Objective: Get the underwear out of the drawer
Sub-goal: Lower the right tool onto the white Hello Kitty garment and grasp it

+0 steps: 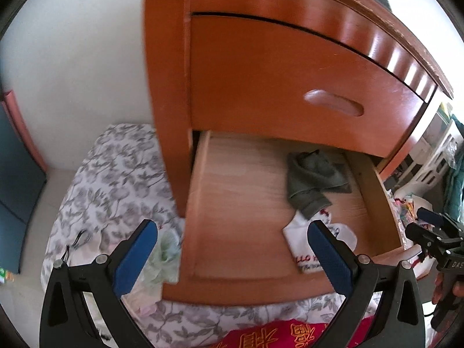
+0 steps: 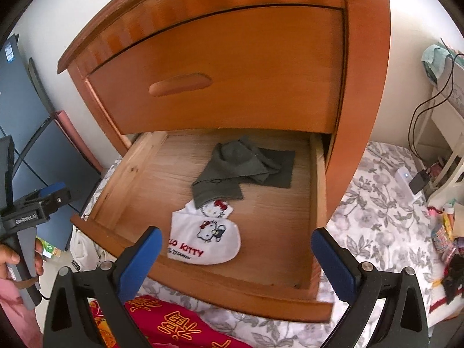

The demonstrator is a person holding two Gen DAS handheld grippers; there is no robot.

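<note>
The lower drawer (image 2: 203, 275) of an orange-brown wooden nightstand (image 2: 220, 66) is pulled out. On its floor lies a crumpled grey-green garment (image 2: 240, 168) and, nearer the front, white underwear with a cartoon cat print (image 2: 203, 237). In the left wrist view the same grey-green garment (image 1: 311, 181) and white underwear (image 1: 313, 246) lie toward the drawer's right side (image 1: 385, 211). My right gripper (image 2: 236, 261) hangs open above the drawer front, nothing between its blue pads. My left gripper (image 1: 232, 255) is open over the drawer's front left corner, holding nothing.
The nightstand stands on a grey floral sheet (image 2: 377, 211). Red cloth with gold characters (image 2: 174, 327) lies in front of the drawer. A white shelf with cables (image 2: 443, 121) and clutter sits at right. A hand (image 2: 11, 258) grips the left gripper's handle. The upper drawer (image 1: 290, 87) is shut.
</note>
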